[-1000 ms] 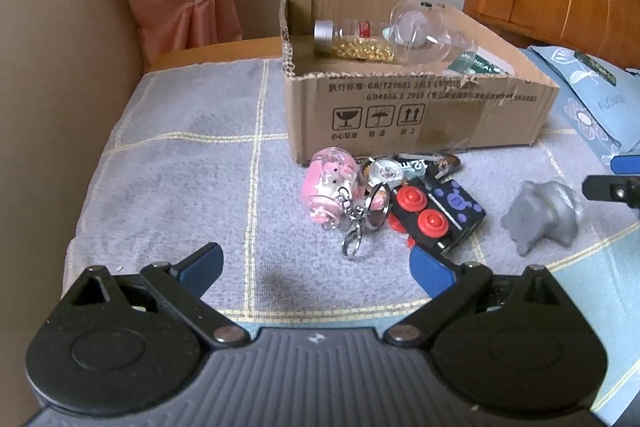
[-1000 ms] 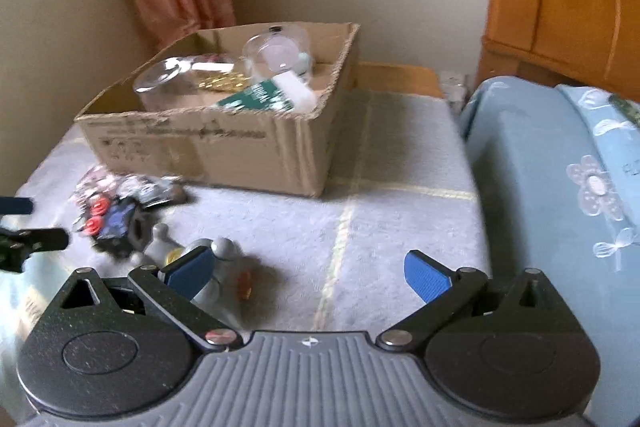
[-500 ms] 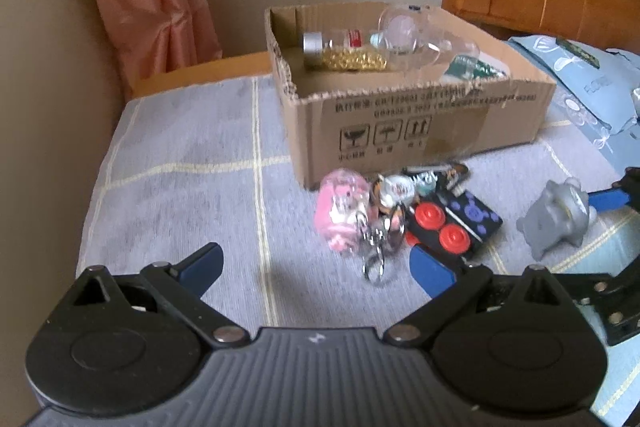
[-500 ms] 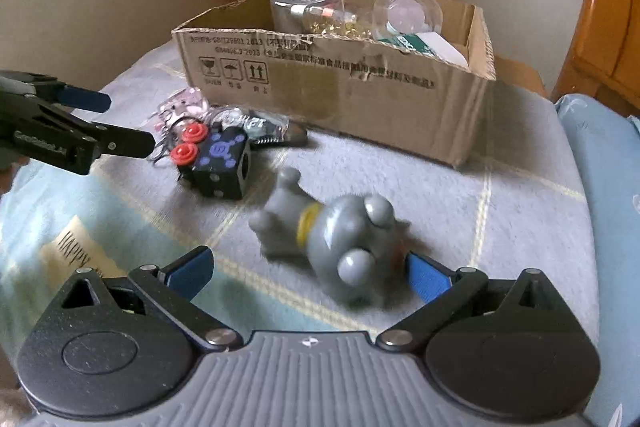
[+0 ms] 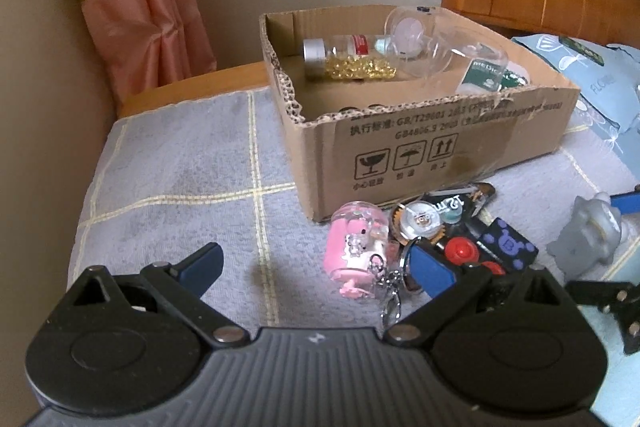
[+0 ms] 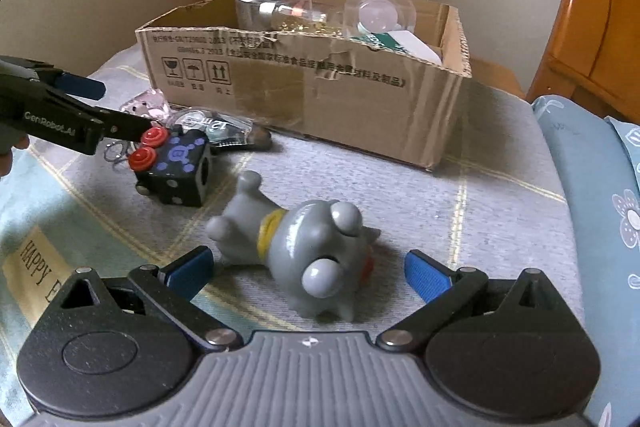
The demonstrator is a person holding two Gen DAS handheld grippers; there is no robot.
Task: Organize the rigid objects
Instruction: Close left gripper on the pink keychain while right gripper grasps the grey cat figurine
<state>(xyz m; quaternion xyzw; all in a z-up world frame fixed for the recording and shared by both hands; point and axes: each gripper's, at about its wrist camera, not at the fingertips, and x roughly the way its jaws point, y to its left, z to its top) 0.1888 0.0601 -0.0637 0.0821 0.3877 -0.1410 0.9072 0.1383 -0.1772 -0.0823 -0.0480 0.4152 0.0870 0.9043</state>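
The right gripper (image 6: 306, 273) is low over the towel-covered table (image 6: 500, 227), its fingers spread wide on either side of a grey toy figure (image 6: 304, 247) lying on its side (not touching it). The left gripper (image 5: 316, 267) is likewise wide open, near a pink keychain (image 5: 356, 255) and a black cube (image 6: 176, 167) with red buttons. Behind them sits a cardboard box (image 5: 440, 143) holding clear jars.

I see a grey plastic animal figure with a yellow collar (image 6: 304, 247) lying on its side between my right tongs (image 6: 308, 273). Ahead-left, a black cube with red buttons (image 6: 174, 167) sits before the open cardboard box (image 6: 304, 95).
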